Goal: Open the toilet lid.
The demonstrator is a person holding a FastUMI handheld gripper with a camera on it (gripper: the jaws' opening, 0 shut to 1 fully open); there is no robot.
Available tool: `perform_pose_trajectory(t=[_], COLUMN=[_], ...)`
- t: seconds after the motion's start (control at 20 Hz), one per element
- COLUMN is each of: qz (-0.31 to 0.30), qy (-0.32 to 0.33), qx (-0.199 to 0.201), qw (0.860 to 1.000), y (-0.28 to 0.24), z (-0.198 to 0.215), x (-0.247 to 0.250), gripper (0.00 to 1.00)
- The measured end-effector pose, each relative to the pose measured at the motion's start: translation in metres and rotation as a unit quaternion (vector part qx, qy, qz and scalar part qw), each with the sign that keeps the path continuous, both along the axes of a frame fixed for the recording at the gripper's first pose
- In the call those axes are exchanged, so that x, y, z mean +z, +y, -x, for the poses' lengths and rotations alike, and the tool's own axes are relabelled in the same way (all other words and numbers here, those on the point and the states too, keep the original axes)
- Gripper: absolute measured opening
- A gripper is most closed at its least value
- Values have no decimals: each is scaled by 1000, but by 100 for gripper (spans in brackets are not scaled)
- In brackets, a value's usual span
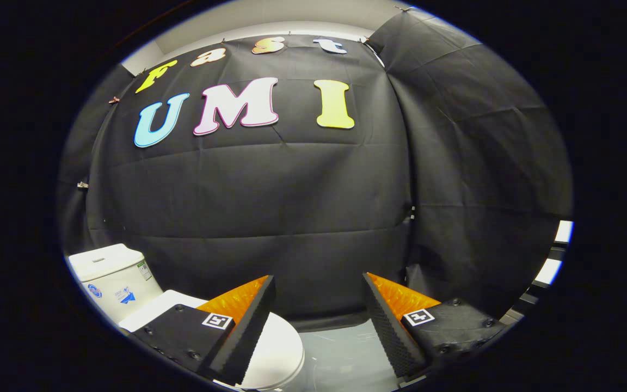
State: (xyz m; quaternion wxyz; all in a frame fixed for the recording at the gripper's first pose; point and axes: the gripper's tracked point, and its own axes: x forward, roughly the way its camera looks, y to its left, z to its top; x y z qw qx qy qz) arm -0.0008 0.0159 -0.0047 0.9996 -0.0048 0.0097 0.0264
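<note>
A white toilet stands low to the left, its tank (111,275) against the black cloth wall. Its white lid (278,348) lies flat and closed, and the left finger covers part of it. My gripper (319,286) is open, held above the toilet, with a wide gap and nothing between its fingers. The lid's front end shows just beside and under the left finger (245,326). The right finger (389,326) hangs over the floor to the right of the bowl.
Black cloth walls (302,207) close the booth behind and to the right of the toilet. A pale grey floor (346,354) lies between the bowl and the right wall. A bright gap (555,256) shows past the right cloth.
</note>
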Motion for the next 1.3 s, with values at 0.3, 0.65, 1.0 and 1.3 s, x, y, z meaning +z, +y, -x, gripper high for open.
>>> perform_pose_trajectory(t=[0.3, 0.65, 1.0, 1.3], qz=[0, -3, -1, -10], qy=[5, 8, 14, 16], qx=[4, 6, 9, 13], qw=[1000, 1000, 1000, 1000], y=[2, 2, 4, 9], z=[0, 0, -1, 0], x=[-3, -4, -7, -7], gripper=[98, 98, 98, 98])
